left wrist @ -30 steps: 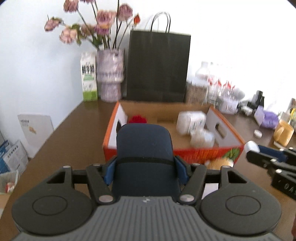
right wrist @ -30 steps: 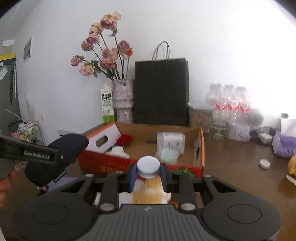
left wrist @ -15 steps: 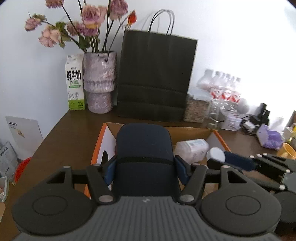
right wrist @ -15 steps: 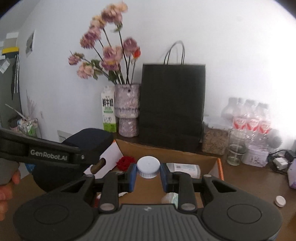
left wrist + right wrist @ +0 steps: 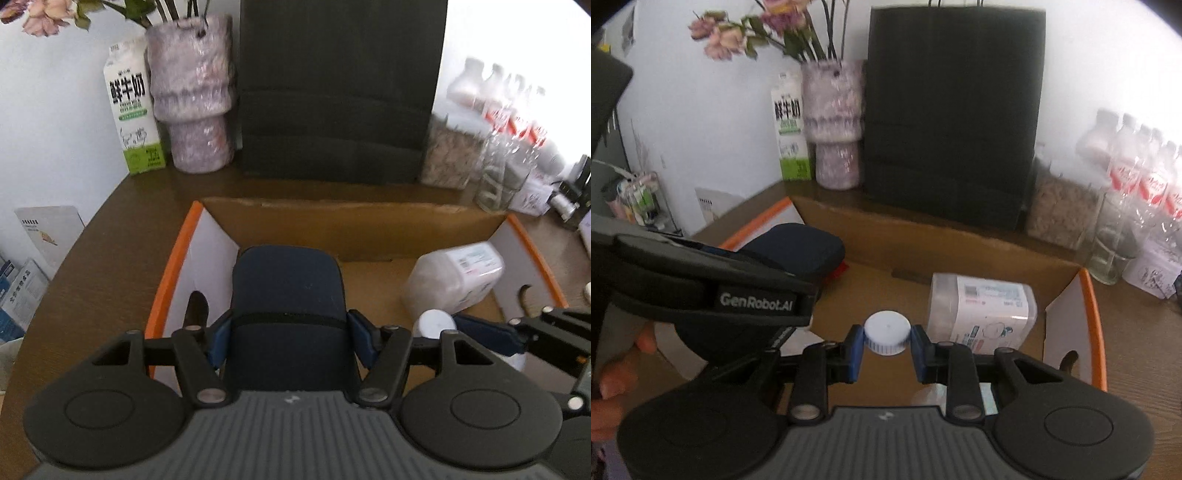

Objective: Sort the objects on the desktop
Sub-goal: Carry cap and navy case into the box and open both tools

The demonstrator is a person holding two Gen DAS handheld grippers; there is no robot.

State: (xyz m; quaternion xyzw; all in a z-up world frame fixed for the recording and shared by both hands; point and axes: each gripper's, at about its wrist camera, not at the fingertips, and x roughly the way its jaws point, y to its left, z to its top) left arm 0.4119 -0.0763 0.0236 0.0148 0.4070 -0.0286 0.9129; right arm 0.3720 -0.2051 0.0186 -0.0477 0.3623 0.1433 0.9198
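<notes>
My left gripper [image 5: 286,334] is shut on a dark blue zip case [image 5: 288,288] and holds it over the left half of the open cardboard box [image 5: 351,218]. My right gripper [image 5: 887,345] is shut on a white-capped bottle [image 5: 887,331], held over the box's middle; the bottle's body is hidden below. The case also shows in the right wrist view [image 5: 798,247], and the bottle cap shows in the left wrist view [image 5: 436,323]. A clear plastic pack with a white label [image 5: 986,306] lies in the box at the right.
A black paper bag [image 5: 340,92], a vase of flowers [image 5: 192,99] and a milk carton [image 5: 133,118] stand behind the box. Water bottles [image 5: 1137,166], a glass [image 5: 1112,251] and a jar of grains [image 5: 1060,210] stand at the back right.
Both grippers have moved forward and down over the box with their loads. The box interior now fills the lower view and the flowers have slid up out of frame.
</notes>
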